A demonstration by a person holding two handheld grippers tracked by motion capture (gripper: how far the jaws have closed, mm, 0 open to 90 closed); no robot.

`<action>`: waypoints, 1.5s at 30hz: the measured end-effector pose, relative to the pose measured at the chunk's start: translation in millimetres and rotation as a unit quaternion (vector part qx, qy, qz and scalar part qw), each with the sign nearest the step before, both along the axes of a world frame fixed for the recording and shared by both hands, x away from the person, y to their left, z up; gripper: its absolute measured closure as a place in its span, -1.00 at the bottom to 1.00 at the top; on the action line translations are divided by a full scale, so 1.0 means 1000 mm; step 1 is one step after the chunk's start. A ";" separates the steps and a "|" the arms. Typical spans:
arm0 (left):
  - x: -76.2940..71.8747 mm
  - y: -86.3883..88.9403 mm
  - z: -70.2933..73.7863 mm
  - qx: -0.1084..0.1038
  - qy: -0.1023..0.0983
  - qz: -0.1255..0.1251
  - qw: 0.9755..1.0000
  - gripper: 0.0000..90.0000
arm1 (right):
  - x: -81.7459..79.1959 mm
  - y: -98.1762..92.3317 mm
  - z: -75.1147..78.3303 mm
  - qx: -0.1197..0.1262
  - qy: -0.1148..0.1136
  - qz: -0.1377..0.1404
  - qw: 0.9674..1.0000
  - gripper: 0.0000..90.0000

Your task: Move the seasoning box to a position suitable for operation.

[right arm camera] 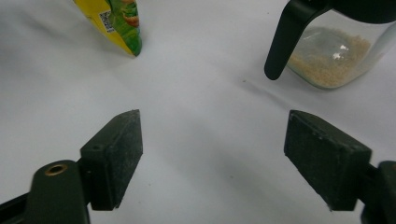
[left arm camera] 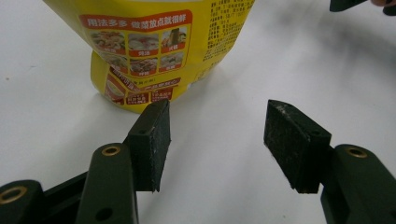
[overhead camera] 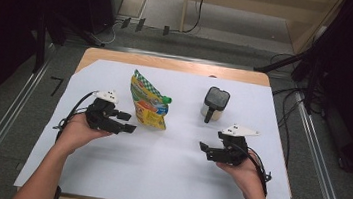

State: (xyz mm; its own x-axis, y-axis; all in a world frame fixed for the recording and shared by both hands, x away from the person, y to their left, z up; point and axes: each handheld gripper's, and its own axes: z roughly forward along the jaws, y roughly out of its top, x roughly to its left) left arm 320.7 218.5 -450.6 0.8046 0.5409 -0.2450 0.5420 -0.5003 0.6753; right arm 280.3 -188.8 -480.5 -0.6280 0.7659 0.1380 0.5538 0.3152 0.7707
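A person stands at the near edge of a table (overhead camera: 119, 56) covered by a white sheet (overhead camera: 167, 159), with a gripper in each hand. The left gripper (overhead camera: 129, 123) rests low on the left side of the sheet, its jaws parted with nothing between them, pointing right toward a yellow stand-up pouch (overhead camera: 147, 101) with a green cap (overhead camera: 166, 99). The pouch stands a little left of the middle of the sheet, just beyond the jaw tips and clear of them. In the left gripper view (left arm camera: 217, 140) the pouch's printed bottom corner (left arm camera: 154, 56) sits just past the left pad (left arm camera: 152, 144), apart from it.

The right gripper (overhead camera: 204, 150) lies on the right side of the sheet, nearer the person, its jaws also standing wide with only bare sheet between them. Farther off, right of the pouch, stands a clear glass jar (overhead camera: 214, 105) with a black lid and a black handle hanging down its near side. In the right gripper view (right arm camera: 212, 156) the jar (right arm camera: 336, 58) holds pale grains at its bottom, and the pouch's corner (right arm camera: 122, 23) shows at the far left.
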 end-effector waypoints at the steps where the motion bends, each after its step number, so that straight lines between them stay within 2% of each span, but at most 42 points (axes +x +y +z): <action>1: 0.000 -0.001 0.000 0.000 -0.001 -0.001 1.000 -0.08 | 0.000 0.000 0.001 0.000 0.002 0.001 1.000 -0.38; 2: -0.001 -0.002 0.001 -0.001 -0.001 -0.002 1.000 -0.09 | 0.001 0.000 0.001 0.001 0.001 0.004 1.000 -0.30; 4: -0.001 -0.003 0.003 -0.006 -0.003 -0.006 1.000 -0.09 | 0.002 0.000 0.002 0.003 0.000 0.000 1.000 -0.26; 8: -0.001 -0.005 0.005 -0.007 -0.002 -0.011 1.000 -0.12 | 0.002 0.000 0.005 0.003 -0.016 -0.006 1.000 -0.10; 12: -0.001 -0.007 0.005 -0.004 0.000 -0.016 1.000 -0.13 | 0.006 -0.002 0.009 0.022 -0.004 -0.007 1.000 -0.02; 14: -0.001 -0.007 0.005 -0.004 -0.003 -0.017 1.000 -0.14 | 0.007 -0.002 0.010 0.024 -0.005 -0.013 1.000 0.00; 19: -0.002 -0.007 0.007 -0.008 -0.004 -0.016 1.000 -0.15 | 0.009 -0.002 0.010 0.021 -0.007 -0.019 1.000 0.05; 29: 0.001 -0.010 0.007 -0.005 -0.001 -0.021 1.000 -0.15 | 0.011 0.001 0.009 0.015 0.005 -0.008 1.000 0.22; 33: 0.000 -0.009 0.009 -0.013 -0.002 -0.019 1.000 -0.15 | 0.012 0.004 0.010 0.018 0.004 -0.008 1.000 0.30; 38: -0.002 -0.008 0.011 -0.010 -0.005 -0.017 1.000 -0.15 | 0.016 0.006 0.014 0.020 -0.003 -0.017 1.000 0.54; 41: -0.004 -0.009 0.011 -0.007 -0.007 -0.020 1.000 -0.15 | 0.019 0.006 0.016 0.025 0.008 -0.014 1.000 0.74; 45: -0.006 -0.010 0.012 -0.003 -0.009 -0.021 1.000 -0.15 | 0.024 0.010 0.017 0.008 0.012 -0.011 1.000 1.00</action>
